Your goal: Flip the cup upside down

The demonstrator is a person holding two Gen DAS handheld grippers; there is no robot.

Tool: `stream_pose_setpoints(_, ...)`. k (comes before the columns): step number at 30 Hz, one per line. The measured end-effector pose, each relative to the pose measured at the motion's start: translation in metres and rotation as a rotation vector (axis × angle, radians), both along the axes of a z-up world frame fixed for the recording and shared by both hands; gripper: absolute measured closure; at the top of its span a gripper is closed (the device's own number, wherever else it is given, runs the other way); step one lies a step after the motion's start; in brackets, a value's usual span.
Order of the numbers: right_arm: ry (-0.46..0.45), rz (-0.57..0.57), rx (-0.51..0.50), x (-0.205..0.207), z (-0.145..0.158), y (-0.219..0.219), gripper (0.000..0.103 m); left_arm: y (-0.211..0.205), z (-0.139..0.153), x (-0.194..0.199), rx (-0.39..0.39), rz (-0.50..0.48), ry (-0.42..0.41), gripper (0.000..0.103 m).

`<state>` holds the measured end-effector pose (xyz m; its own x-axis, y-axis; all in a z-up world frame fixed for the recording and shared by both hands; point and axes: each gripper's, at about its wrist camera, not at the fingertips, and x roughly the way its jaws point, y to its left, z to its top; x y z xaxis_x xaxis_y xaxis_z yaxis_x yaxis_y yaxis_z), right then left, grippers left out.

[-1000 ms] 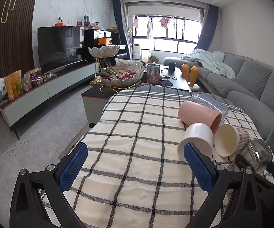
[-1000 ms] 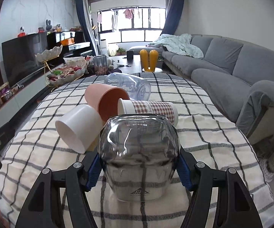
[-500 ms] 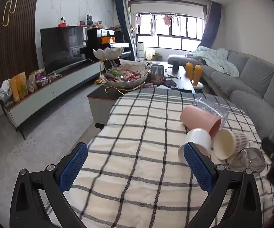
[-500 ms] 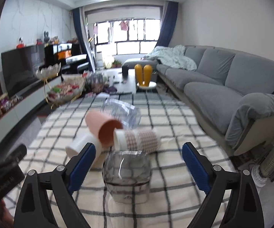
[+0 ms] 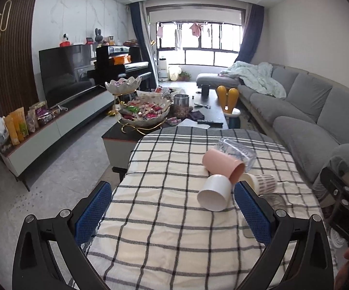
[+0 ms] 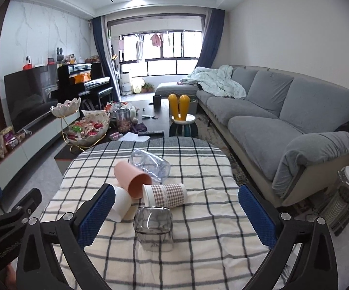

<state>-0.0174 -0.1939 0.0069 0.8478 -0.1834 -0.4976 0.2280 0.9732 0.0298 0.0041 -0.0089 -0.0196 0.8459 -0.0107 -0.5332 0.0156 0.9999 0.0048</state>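
Smoky grey see-through glass cup (image 6: 154, 228) stands mouth-down on the checked tablecloth (image 6: 210, 222), free between the wide-open right gripper (image 6: 177, 220), left gripper (image 5: 173, 213) also open and empty, so pull back straight, no nudging.

Smoky grey glass cup (image 6: 154, 228), translucent, stands upside down on the checked cloth. It sits low between the right gripper's spread fingers, nearer the left one, untouched.
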Motion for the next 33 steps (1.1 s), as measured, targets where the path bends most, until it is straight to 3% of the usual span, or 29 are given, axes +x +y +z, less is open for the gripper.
stream_pose_setpoints(12, -0.029, -0.014, 0.034, -0.02, 0.025, -0.008, 0.001, -0.003, 0.028, -0.016, -0.006, -0.004, -0.021, 0.0)
stream_pose_setpoints(33, -0.063, -0.007, 0.017, -0.027, 0.036, -0.002, 0.001, -0.002, 0.037, -0.023, -0.014, -0.02, -0.039, 0.0)
